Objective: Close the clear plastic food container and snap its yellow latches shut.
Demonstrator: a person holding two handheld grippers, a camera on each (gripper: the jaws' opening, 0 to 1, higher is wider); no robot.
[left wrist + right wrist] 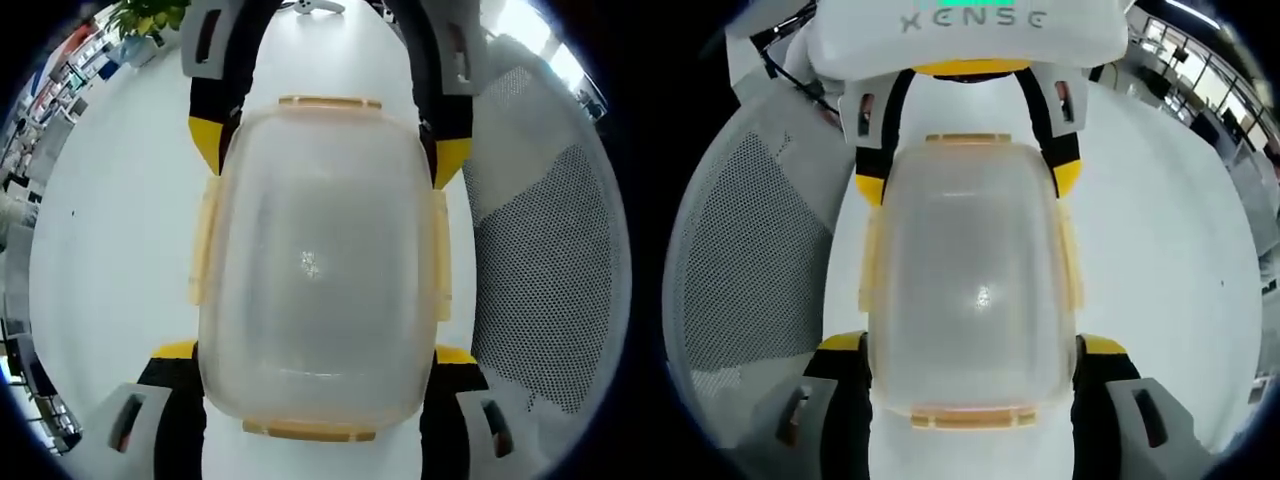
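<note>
left gripper view – clear container (318,270) clamped by left gripper (318,352) and right gripper (328,150), contents blurred

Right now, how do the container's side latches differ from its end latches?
The side latches are long strips along the container's long edges, clear of the jaws. The end latches are shorter tabs, each sitting between a pair of jaws. Both are pale yellow; whether any is snapped is unclear.

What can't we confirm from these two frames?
- Left gripper view: whether the yellow latches are snapped; fisheye blur.
- Right gripper view: contents of the container; its frosted lid hides them.
- Both views: the jaws' contact with the container's ends; its body covers them.
</note>
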